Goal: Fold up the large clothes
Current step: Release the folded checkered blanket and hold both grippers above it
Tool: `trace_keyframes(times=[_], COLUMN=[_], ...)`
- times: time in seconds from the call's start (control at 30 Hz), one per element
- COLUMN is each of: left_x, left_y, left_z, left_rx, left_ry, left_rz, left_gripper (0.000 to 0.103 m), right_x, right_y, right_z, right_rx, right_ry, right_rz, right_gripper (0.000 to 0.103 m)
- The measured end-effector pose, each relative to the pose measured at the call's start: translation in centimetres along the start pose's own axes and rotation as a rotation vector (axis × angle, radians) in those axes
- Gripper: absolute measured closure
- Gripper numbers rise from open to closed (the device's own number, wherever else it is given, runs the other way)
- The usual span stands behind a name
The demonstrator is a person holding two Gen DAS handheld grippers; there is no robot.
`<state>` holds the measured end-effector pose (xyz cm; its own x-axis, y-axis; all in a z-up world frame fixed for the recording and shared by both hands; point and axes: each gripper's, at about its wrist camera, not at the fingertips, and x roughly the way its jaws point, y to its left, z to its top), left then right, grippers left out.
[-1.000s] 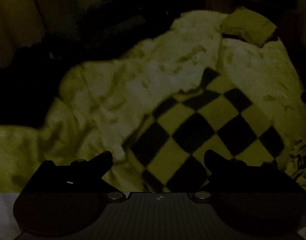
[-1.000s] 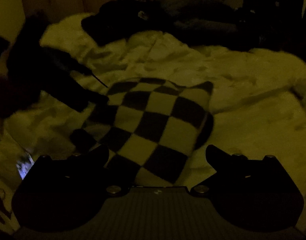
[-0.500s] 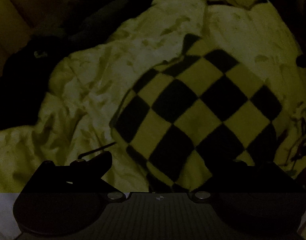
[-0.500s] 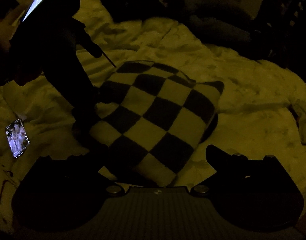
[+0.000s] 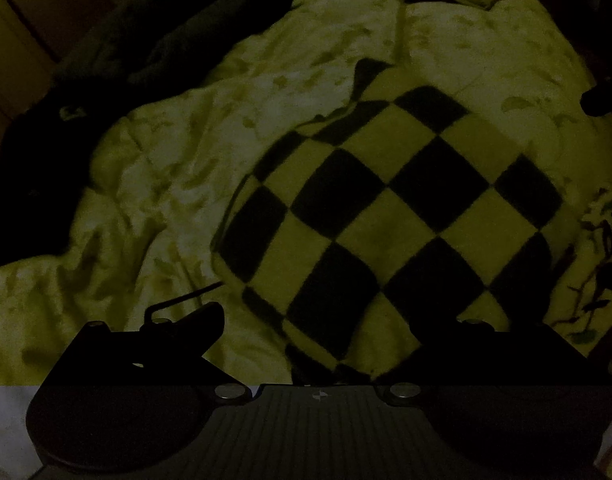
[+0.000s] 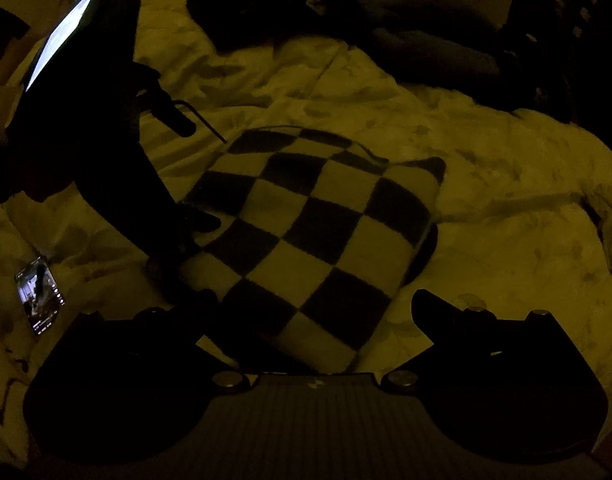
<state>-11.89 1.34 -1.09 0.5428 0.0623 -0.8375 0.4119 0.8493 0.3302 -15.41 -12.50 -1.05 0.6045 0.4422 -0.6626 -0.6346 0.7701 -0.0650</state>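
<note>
Both tongs, left gripper (image 5: 319, 322) and right gripper (image 6: 313, 308), are held spread just before the checked garment (image 5: 389, 216), its long axis running near-to-far.

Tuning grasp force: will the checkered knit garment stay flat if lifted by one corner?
Probably not. The black-and-white checkered knit garment looks soft and thick, so it would likely droop. Its folded edge bulges, suggesting layers could slide open. The rumpled pale quilt underneath may drag on it.

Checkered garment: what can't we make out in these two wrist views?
- Checkered garment: near edge is cut off by the left gripper body, left view.
- Its left side is hidden behind the other gripper, right view.
- Dark clothes pile: too dim to identify.
- Phone screen: too small.
</note>
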Motion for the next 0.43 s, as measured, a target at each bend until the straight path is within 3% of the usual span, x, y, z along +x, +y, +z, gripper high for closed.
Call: trace_keyframes(times=[0.43], left_x=[-0.54], left_y=[-0.74], left_z=[-0.28], left_rx=[0.035], left_ry=[-0.046], left_rz=[-0.018], left_gripper=[0.0], right_x=[0.46], right_y=[-0.2], right_z=[-0.3], right_rx=[0.006], right_ry=[0.024], right_rz=[-0.008], right_gripper=[0.001])
